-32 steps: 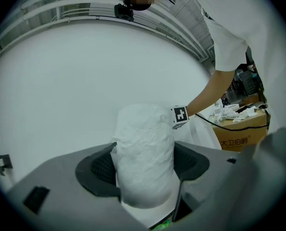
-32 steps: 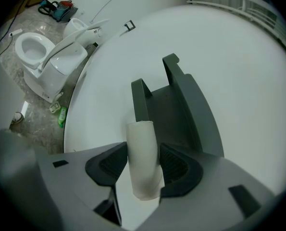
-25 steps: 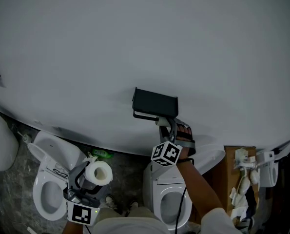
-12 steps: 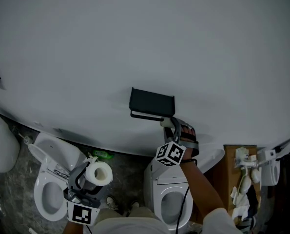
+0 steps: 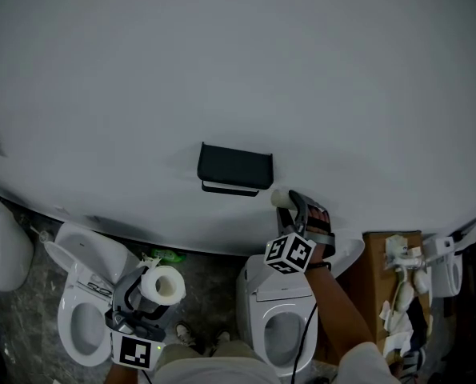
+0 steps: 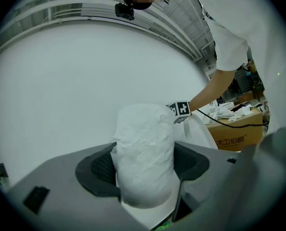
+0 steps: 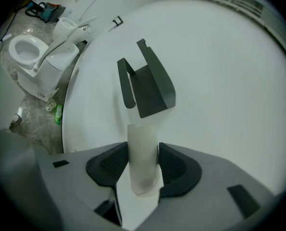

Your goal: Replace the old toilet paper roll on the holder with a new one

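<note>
two firm grips, right gripper [image 7: 143, 166] on empty tube [image 7: 143, 146] near holder [image 7: 151, 88]; left gripper [image 6: 145, 171] on full roll [image 6: 143, 148]

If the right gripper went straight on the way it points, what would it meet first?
Probably the black holder on the white wall, led by the cardboard tube clamped in the right gripper. Depth is unclear; it might reach the wall just below the holder instead.

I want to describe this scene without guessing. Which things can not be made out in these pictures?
Head view: holder's bar, mostly under its cover.
Head view: items on the cardboard box, too small and dark.
Left gripper view: no holder; the new roll blocks the middle.
</note>
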